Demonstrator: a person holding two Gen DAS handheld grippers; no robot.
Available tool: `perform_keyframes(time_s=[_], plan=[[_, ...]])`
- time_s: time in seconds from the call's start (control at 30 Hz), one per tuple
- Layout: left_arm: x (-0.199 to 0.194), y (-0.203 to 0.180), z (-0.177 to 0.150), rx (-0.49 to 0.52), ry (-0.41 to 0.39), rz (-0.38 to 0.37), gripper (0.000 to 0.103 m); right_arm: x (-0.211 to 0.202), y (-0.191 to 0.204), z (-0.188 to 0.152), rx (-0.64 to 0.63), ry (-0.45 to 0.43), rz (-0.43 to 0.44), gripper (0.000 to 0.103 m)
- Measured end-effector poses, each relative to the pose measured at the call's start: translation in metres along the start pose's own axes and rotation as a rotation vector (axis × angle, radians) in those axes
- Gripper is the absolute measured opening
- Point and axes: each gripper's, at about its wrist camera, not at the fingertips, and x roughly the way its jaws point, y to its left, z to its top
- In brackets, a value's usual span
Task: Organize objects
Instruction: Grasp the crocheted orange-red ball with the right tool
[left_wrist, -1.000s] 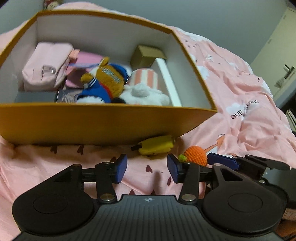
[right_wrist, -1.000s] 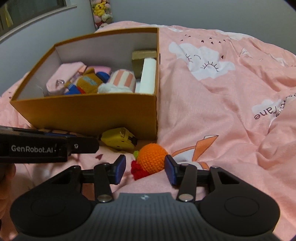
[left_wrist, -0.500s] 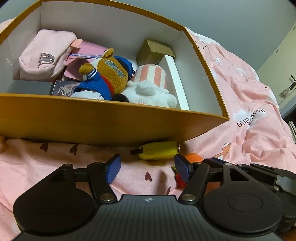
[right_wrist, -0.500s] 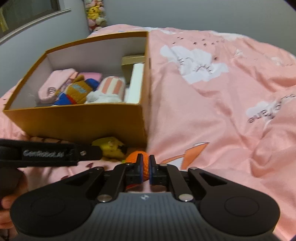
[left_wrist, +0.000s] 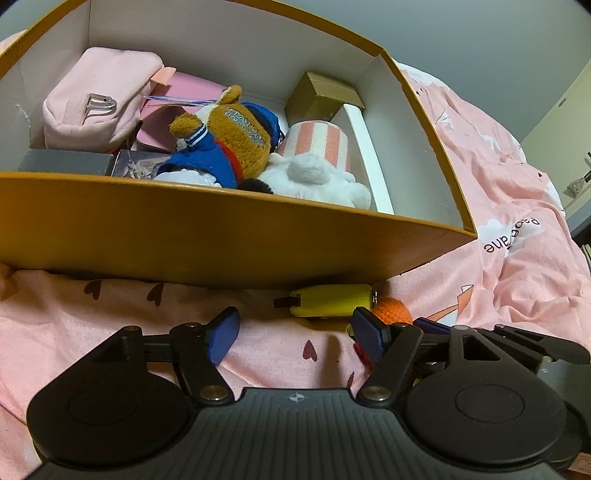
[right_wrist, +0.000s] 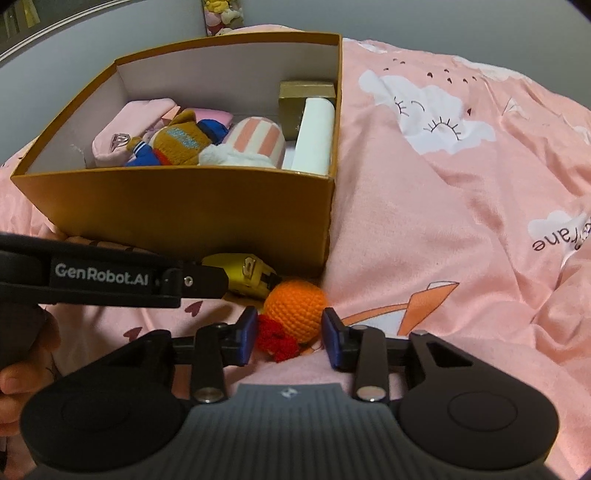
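A big orange box (right_wrist: 192, 206) sits on the pink bed cover (right_wrist: 443, 184), and everything here is told from that box. Just in front of the box, near its right corner, lies a small orange knitted ball (right_wrist: 295, 308) with a red bit on it. The right gripper (right_wrist: 290, 338) has its two blue fingers spread wide, one on each side of the ball, not squeezing it. Right beside the ball, touching the box's front wall, lies a yellow toy (left_wrist: 330, 301). The left gripper (left_wrist: 295, 334) is spread wide too, low in front of the box, holding nothing. Inside the box are a brown teddy in blue (left_wrist: 229, 144), a pink pouch (left_wrist: 96, 98), a striped cup (left_wrist: 317, 142) and a gold box (left_wrist: 319, 98).
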Motion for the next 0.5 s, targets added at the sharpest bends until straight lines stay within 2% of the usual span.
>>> perform_keyframes(time_s=[0.03,0.07,0.1,0.17,0.3,0.4,0.5], plan=[[0.0,0.001,0.0,-0.004,-0.001,-0.001,0.083,-0.003,0.0,0.0,0.003,-0.011,-0.004,0.032],[0.0,0.002,0.0,-0.013,-0.001,-0.005,0.084,-0.006,-0.001,0.001,0.01,-0.021,-0.006,0.017],[0.001,0.002,0.0,-0.02,0.0,-0.009,0.085,-0.01,-0.003,0.002,0.021,-0.035,-0.011,0.009],[0.002,0.003,0.001,-0.029,0.001,-0.013,0.085,-0.015,-0.008,0.006,0.042,-0.047,-0.014,0.009],[0.003,0.003,0.002,-0.031,-0.007,-0.003,0.085,-0.01,-0.01,0.008,0.049,-0.013,0.028,0.019],[0.005,0.004,0.002,-0.027,-0.002,-0.001,0.085,-0.003,-0.006,0.005,0.028,0.014,0.029,0.038],[0.006,0.004,0.002,-0.023,-0.001,-0.002,0.085,0.009,-0.005,0.003,0.022,0.057,0.021,0.04]])
